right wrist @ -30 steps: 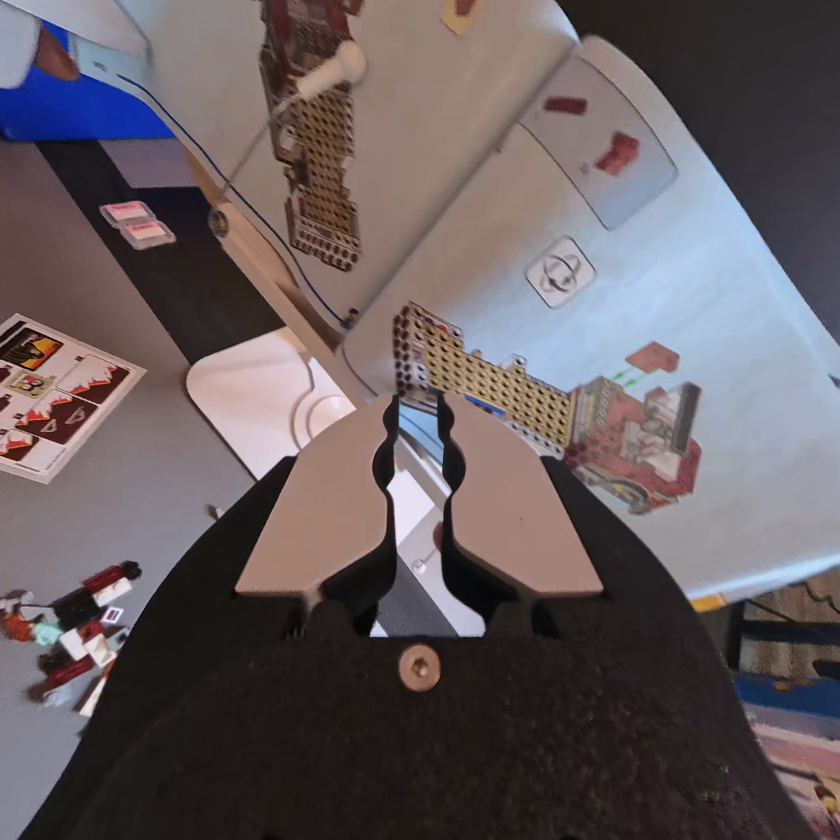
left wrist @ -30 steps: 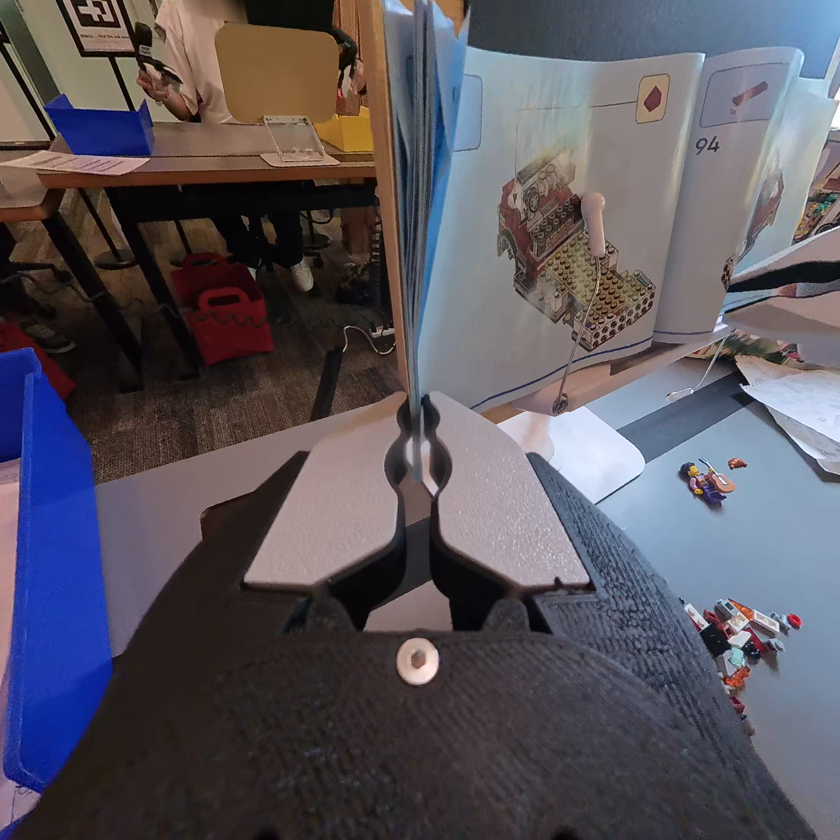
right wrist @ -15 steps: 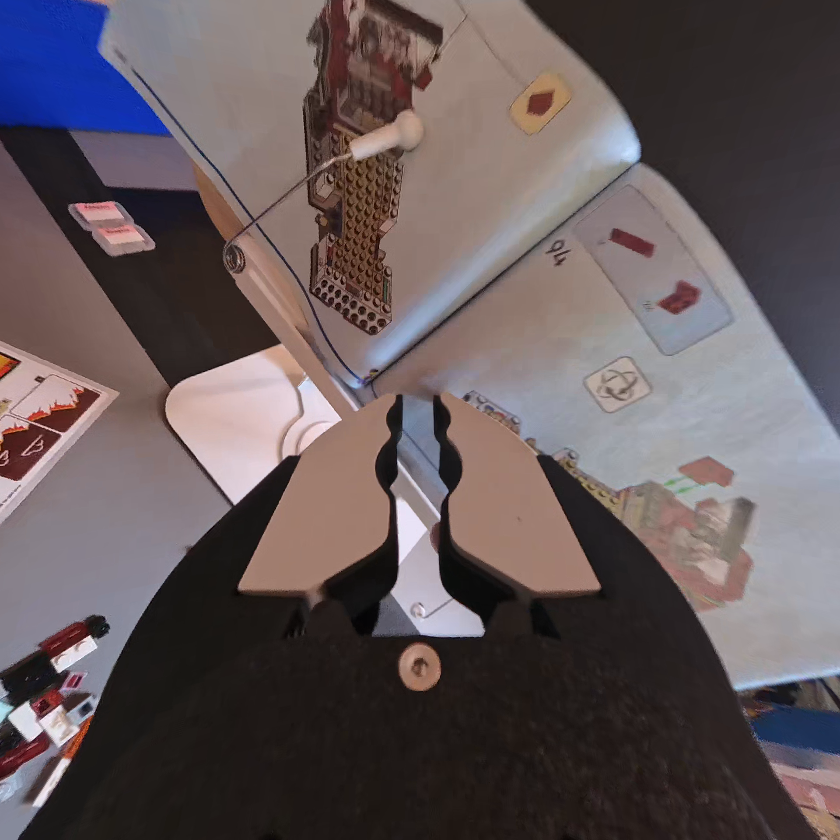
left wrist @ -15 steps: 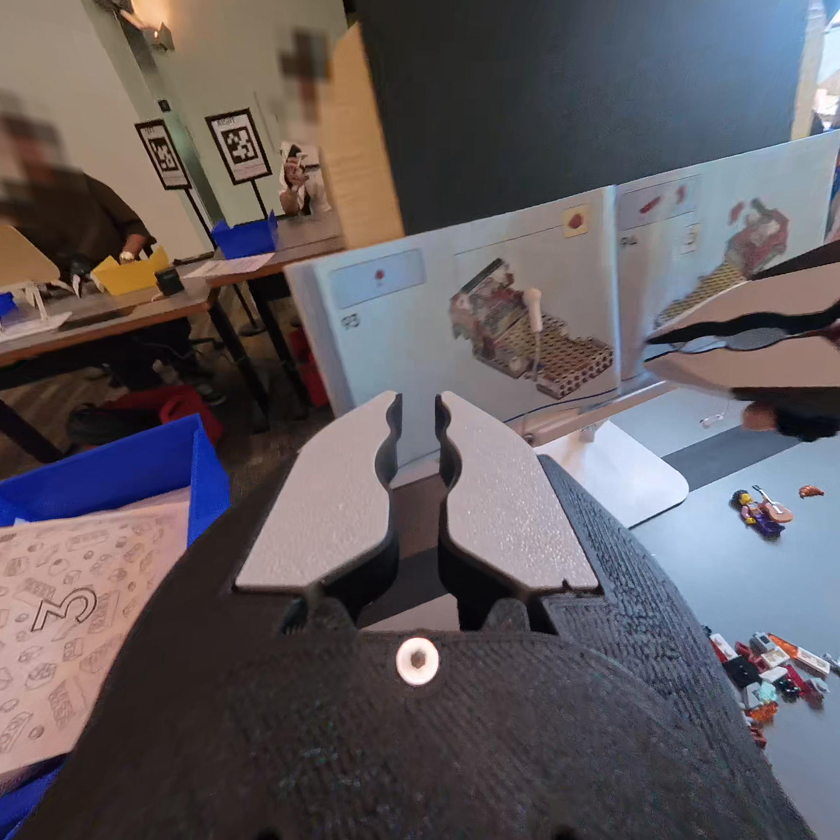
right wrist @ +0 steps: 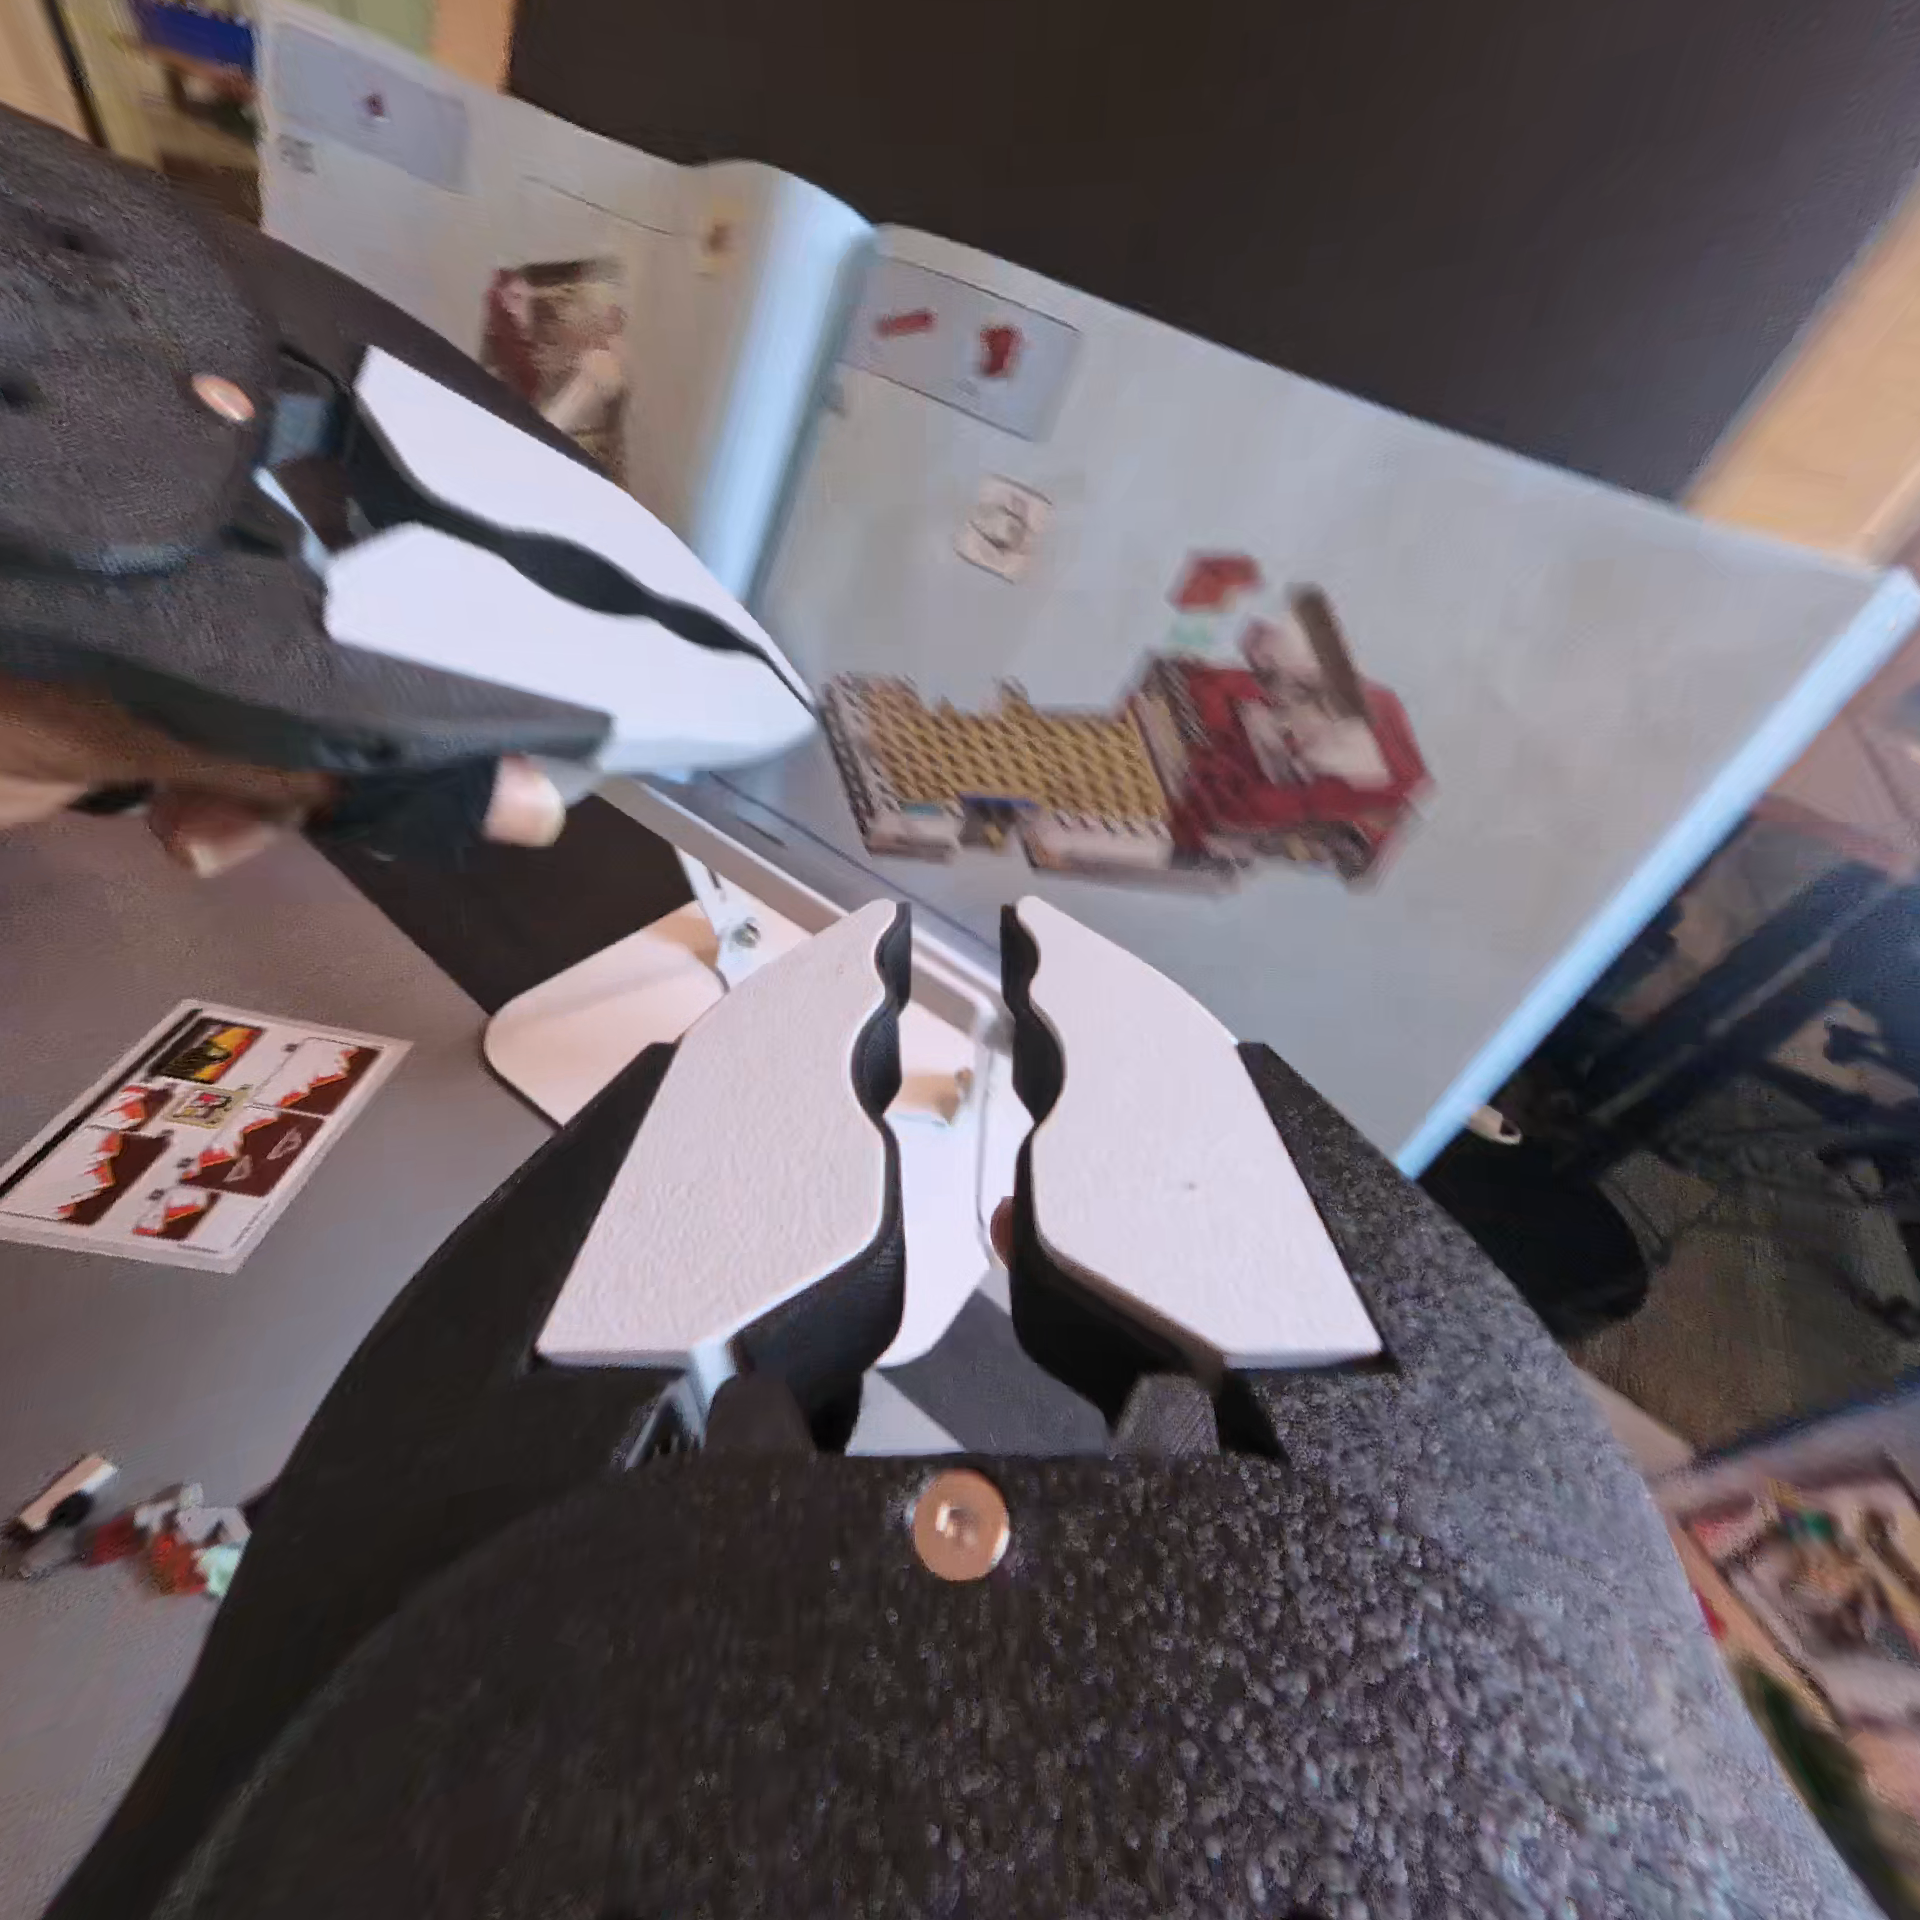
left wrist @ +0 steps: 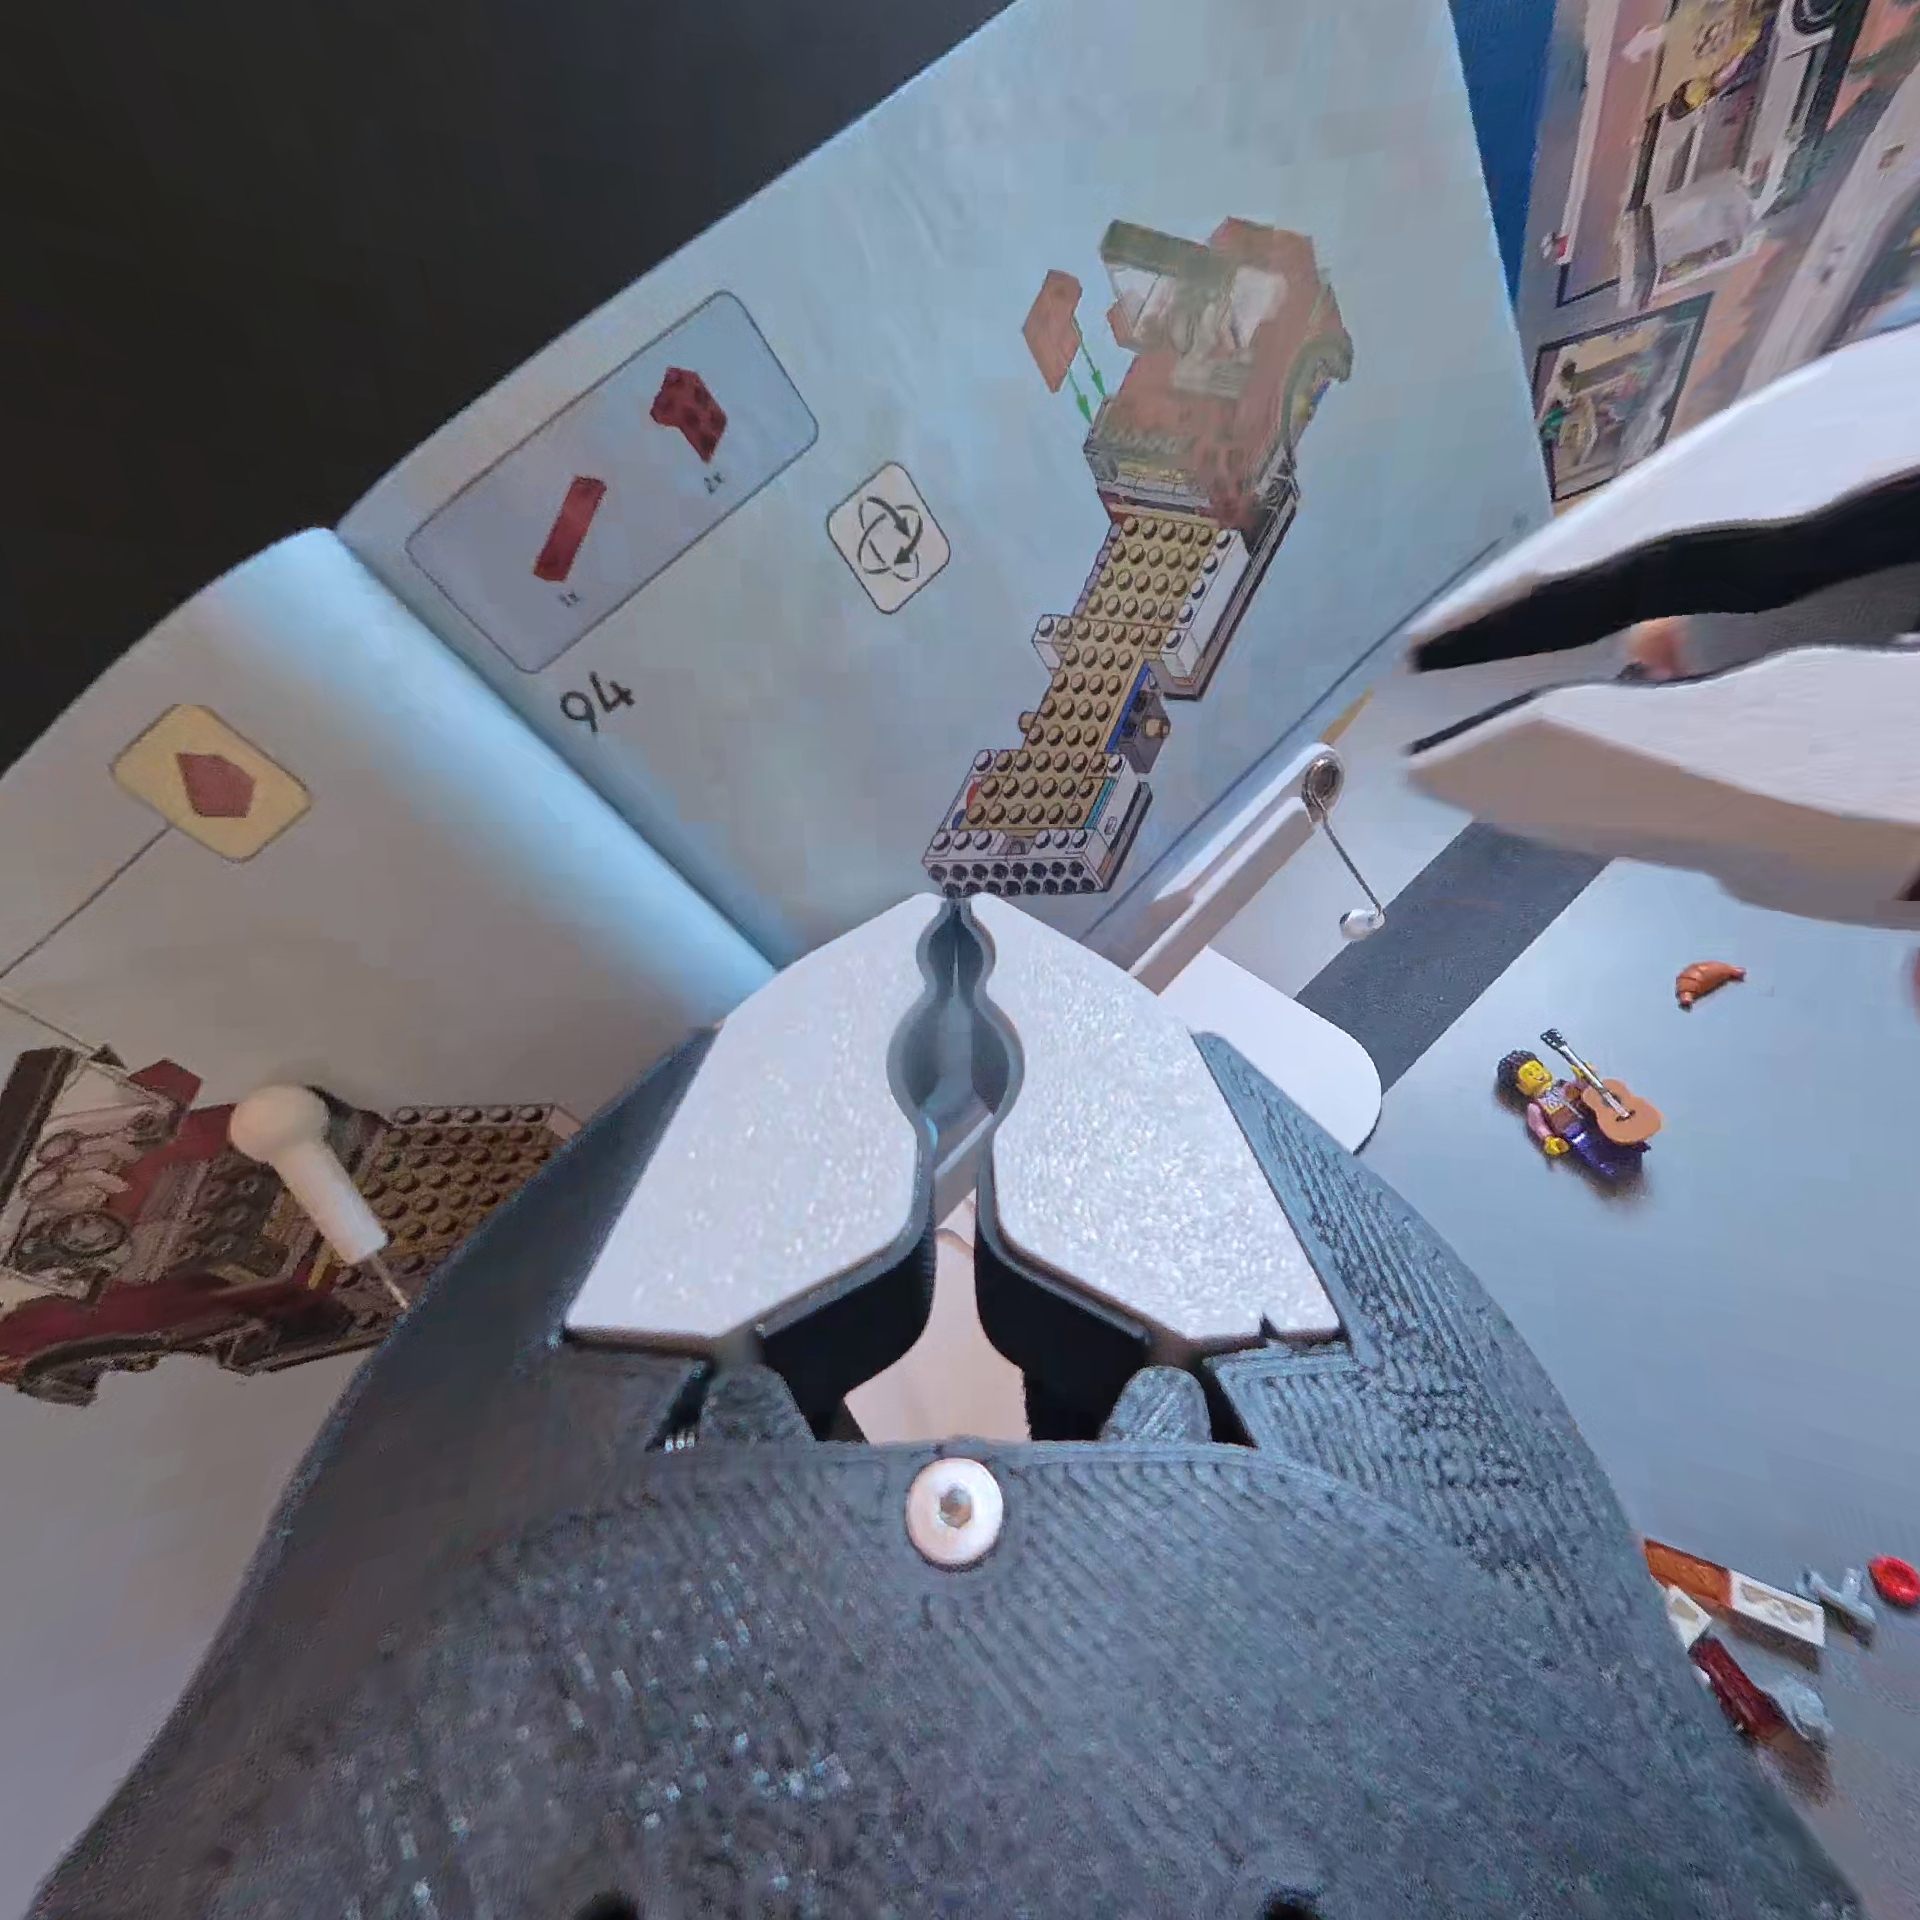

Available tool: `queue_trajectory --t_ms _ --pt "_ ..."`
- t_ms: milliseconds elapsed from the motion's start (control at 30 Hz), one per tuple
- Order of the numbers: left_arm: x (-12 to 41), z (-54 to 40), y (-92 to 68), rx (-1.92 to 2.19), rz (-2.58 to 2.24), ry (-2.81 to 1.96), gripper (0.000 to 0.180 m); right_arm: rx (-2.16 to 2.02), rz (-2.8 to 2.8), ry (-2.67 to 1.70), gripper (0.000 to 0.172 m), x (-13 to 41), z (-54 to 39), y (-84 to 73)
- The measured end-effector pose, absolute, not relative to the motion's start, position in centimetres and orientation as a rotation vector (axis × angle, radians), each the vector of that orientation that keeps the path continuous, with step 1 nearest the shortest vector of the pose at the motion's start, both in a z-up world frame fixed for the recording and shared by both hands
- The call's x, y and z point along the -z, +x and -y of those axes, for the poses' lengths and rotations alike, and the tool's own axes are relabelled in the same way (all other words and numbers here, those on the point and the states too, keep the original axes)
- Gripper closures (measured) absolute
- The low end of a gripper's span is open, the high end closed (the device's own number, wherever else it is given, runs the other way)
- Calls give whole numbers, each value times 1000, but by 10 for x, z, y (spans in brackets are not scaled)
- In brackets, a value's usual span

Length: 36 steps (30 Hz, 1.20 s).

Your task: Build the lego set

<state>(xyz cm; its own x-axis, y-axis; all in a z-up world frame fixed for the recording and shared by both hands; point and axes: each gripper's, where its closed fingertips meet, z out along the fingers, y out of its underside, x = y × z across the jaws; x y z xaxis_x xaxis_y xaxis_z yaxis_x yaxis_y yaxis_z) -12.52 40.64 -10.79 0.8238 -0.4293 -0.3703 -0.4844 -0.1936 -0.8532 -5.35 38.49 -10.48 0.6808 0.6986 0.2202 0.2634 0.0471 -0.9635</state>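
- A grey surface (left wrist: pixel 1662 1299) carries everything in view, with a dark strip running across it near the stand.
- An open instruction booklet (left wrist: pixel 727 312) stands upright on a white stand (left wrist: pixel 1299 1049). Its pale blue pages show printed drawings of a brick model and bulge slightly at the fold.
- The left claw (left wrist: pixel 956 914) is clenched, its pale fingers (left wrist: pixel 790 1164) meeting at the tips. The tips rest against the lower part of the right-hand page, just beside the end of the drawn tan plate. Whether a sheet is pinched between them cannot be made out. A person's hand (right wrist: pixel 312 800) shows beneath this claw.
- The right claw (right wrist: pixel 954 914) is released, with a clear gap between its fingers (right wrist: pixel 748 1143) and nothing between them. It points at the stand's ledge, near the bottom edge of the same page.
- A wire page-holder with a white knob (left wrist: pixel 296 1153) lies across the left-hand page. The matching wire arm (left wrist: pixel 1351 883) on the right hangs down off the page, by the ledge.
- A sticker sheet (right wrist: pixel 187 1132) lies flat on the surface, left of the stand's base.
- A small heap of loose bricks (left wrist: pixel 1745 1631), red, white and grey, sits nearer the camera.
- A minifigure with a guitar (left wrist: pixel 1574 1112) lies on its back, and a tiny croissant piece (left wrist: pixel 1704 982) lies just beyond it.
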Motion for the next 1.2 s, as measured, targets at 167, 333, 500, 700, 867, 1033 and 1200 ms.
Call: queue_trajectory --t_ms 167,333,500,700,867,1033,1200 --pt "109 -412 -125 -33 -656 -1853 180 -353 817 -1666 131 195 -400 -16" --pt "111 -417 -125 -150 -647 -1909 180 -162 876 -1516 164 199 -421 -38" --pt "112 -419 -125 -115 -609 -1963 180 222 912 -1473 169 174 -424 -6" --pt "112 -420 -124 -74 -572 -1983 180 659 979 -1309 165 128 -421 4" --pt "112 -420 -125 -29 -570 -1971 180 920 1174 -1085 164 101 -425 -15" --pt "108 -412 -122 71 -588 -1904 180 839 1260 -1214 158 110 -431 -10" --pt "80 -351 -123 302 -489 -1671 180 409 1189 -1270 141 125 -348 -17"
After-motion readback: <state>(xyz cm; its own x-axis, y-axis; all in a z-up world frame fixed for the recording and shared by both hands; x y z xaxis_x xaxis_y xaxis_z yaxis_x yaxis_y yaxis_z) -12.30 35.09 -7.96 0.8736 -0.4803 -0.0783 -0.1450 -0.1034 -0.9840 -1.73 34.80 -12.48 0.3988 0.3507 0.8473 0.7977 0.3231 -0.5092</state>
